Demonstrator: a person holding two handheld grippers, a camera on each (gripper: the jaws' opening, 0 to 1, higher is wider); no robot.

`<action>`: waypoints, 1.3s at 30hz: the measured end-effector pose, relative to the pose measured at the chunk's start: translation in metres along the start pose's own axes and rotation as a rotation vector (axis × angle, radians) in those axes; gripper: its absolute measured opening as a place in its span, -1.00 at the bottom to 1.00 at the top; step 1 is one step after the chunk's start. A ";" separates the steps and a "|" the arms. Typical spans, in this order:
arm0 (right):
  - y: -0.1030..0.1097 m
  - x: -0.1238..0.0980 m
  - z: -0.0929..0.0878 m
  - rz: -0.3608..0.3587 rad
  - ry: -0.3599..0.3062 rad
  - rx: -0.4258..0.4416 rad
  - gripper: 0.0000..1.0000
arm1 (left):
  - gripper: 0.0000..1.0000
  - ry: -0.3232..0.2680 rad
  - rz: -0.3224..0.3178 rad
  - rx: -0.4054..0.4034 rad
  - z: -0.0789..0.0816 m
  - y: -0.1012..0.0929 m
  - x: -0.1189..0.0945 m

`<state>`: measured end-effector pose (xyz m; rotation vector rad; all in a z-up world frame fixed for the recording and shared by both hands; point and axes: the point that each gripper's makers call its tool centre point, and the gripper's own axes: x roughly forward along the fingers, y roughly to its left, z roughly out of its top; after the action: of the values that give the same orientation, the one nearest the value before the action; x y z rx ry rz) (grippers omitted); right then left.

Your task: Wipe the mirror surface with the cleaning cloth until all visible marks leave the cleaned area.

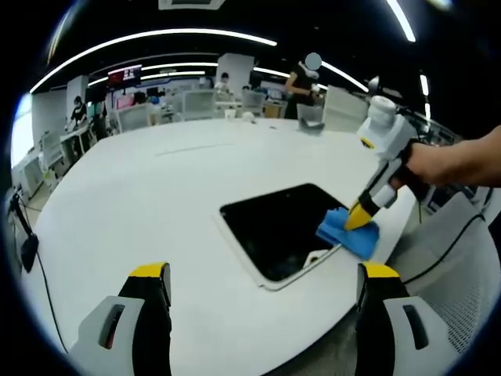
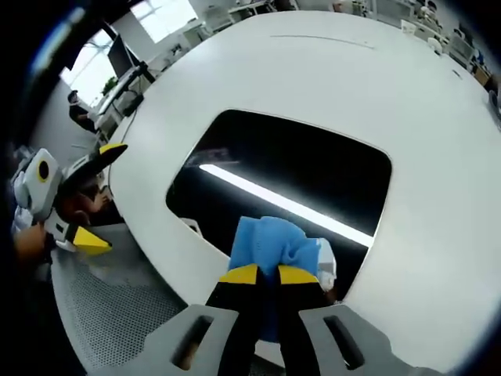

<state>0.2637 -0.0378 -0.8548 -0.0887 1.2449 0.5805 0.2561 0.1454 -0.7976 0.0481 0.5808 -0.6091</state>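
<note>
No readable writing. My right gripper (image 2: 261, 274) pinches the blue cleaning cloth (image 2: 274, 244) on the mirror (image 2: 297, 168) edge nearest me; its reflected ceiling light shows from right view. Left gripper (image 1: 262, 274) spread, off the mirror, over the white table (image 1: 141, 204).

Large white round table (image 1: 156, 204) spans the left gripper view's centre. A dark rectangular mirror (image 1: 274, 227) lies flat near its lower-right edge. A blue cloth (image 1: 347, 233) rests on the mirror's right corner.
</note>
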 end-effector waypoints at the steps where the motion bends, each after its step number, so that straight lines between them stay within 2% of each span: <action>1: -0.001 0.000 0.000 0.000 -0.001 0.002 -0.97 | 0.99 0.000 0.000 0.000 0.000 0.000 0.000; 12: -0.011 -0.003 -0.003 -0.006 0.002 0.003 -0.97 | 0.99 -0.001 0.004 -0.001 0.000 0.001 0.000; 24: -0.032 -0.012 -0.010 -0.026 -0.001 0.041 -0.97 | 0.99 -0.004 0.006 -0.003 0.000 0.001 0.000; 39: -0.035 -0.013 -0.011 -0.036 0.004 0.043 -0.97 | 0.99 -0.006 0.007 -0.005 0.001 0.001 -0.001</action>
<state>0.2678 -0.0766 -0.8550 -0.0759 1.2567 0.5226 0.2566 0.1460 -0.7965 0.0440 0.5763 -0.6003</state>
